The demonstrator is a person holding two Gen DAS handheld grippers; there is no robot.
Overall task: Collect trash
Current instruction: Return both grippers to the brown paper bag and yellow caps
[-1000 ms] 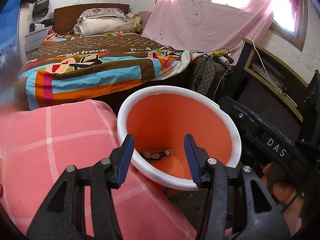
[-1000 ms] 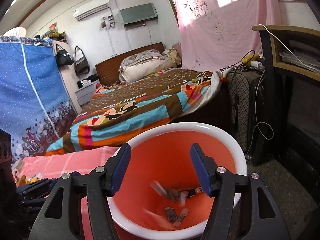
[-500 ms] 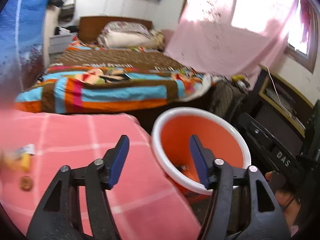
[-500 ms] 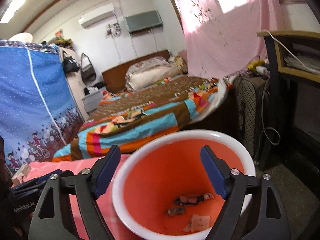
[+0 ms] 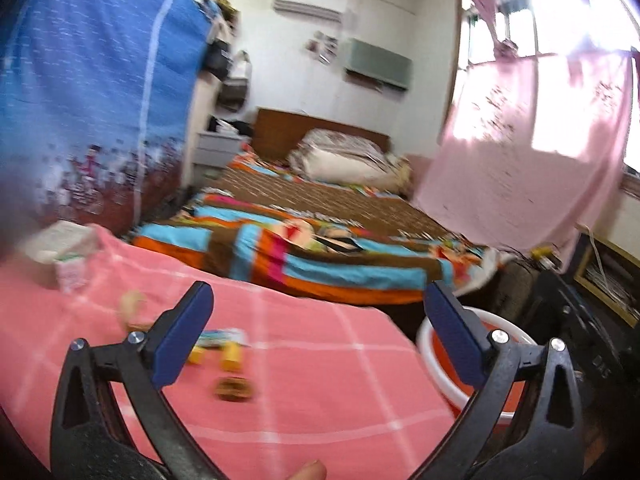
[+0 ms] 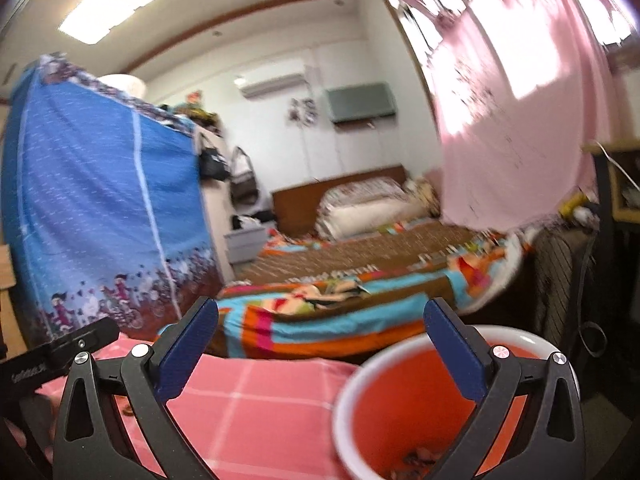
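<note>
An orange bin with a white rim (image 5: pixel 434 356) stands at the right end of the pink checked table (image 5: pixel 328 364); it also shows in the right wrist view (image 6: pixel 400 400) with scraps at its bottom. Small blurred trash pieces lie on the table: a brown round piece (image 5: pixel 234 389), yellow pieces (image 5: pixel 232 354), a wrapper (image 5: pixel 222 336). My left gripper (image 5: pixel 320 336) is open and empty above the table. My right gripper (image 6: pixel 320 352) is open and empty, raised over the table edge and the bin.
A white box (image 5: pixel 68 256) sits at the table's far left. A bed with a striped blanket (image 5: pixel 320 248) lies behind. A blue fabric wardrobe (image 5: pixel 80 100) is on the left. A dark desk and chair (image 5: pixel 592 320) stand right of the bin.
Both grippers have lifted and swung left, away from the bin toward the table. Both have opened wider. Trash pieces on the table have come into the left view.
</note>
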